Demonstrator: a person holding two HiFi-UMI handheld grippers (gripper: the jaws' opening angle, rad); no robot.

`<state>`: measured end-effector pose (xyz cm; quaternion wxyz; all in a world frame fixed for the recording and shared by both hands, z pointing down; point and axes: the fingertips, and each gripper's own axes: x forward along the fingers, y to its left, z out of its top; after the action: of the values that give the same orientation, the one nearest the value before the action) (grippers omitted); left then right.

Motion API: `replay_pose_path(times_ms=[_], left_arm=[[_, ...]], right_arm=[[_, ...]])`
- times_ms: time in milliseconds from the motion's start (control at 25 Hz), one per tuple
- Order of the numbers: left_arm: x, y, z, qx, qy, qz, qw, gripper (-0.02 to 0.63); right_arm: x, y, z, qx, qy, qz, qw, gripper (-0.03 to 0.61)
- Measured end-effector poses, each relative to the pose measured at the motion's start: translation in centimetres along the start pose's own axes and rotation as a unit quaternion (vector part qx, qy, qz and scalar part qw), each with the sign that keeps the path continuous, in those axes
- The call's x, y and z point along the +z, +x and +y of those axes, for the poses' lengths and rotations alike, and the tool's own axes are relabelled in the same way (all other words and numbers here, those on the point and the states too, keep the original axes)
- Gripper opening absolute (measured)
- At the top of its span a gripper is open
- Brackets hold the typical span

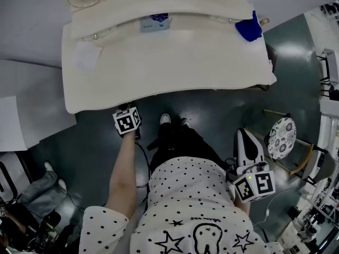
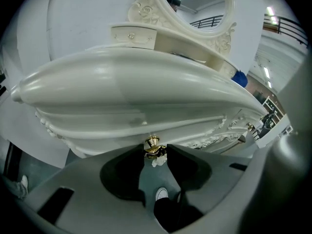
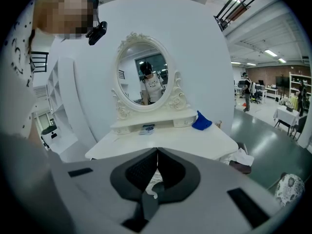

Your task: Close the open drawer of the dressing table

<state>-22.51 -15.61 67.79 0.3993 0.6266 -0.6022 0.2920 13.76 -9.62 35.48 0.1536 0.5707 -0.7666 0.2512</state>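
A small card (image 1: 155, 23) with blue print lies on the back shelf of the dressing table (image 1: 175, 73), its writing too small to read. The drawer's gold knob (image 2: 152, 145) sits under the table's front edge, right at the tips of the left tongs (image 2: 154, 154), which stand wide apart. The right tongs (image 3: 157, 154) are pressed together, well back from the table.

Cream dressing table (image 1: 169, 70), blue cloth (image 1: 248, 28) back right, small box (image 1: 155, 23) back centre

your left tool (image 1: 126, 116) is at the front edge of the cream counter (image 1: 169, 67), its marker cube facing up. your right tool (image 1: 249, 150) hangs well back at your right side, near a stool (image 1: 280, 137) with a patterned seat. a blue cloth (image 1: 249, 28) lies at the counter's far right corner.
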Motion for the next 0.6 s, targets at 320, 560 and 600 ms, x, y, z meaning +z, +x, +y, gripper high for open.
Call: replay_pose_path(times_ms=[320, 560, 600], left_arm=[[-0.8, -0.8, -0.3, 0.003, -0.007, 0.000, 1.0000, 0.152], [-2.9, -2.3, -1.0, -0.003, -0.015, 0.008, 0.9999, 0.152], [-3.0, -2.6, -1.2, -0.006, -0.012, 0.006, 0.9999, 0.152]], right_arm=[[-0.3, -0.5, 0.0, 0.010, 0.003, -0.004, 1.000, 0.009], [-0.6, -1.2, 0.1, 0.020, 0.001, -0.007, 1.000, 0.009], [-0.6, -1.3, 0.1, 0.022, 0.001, -0.008, 1.000, 0.009]])
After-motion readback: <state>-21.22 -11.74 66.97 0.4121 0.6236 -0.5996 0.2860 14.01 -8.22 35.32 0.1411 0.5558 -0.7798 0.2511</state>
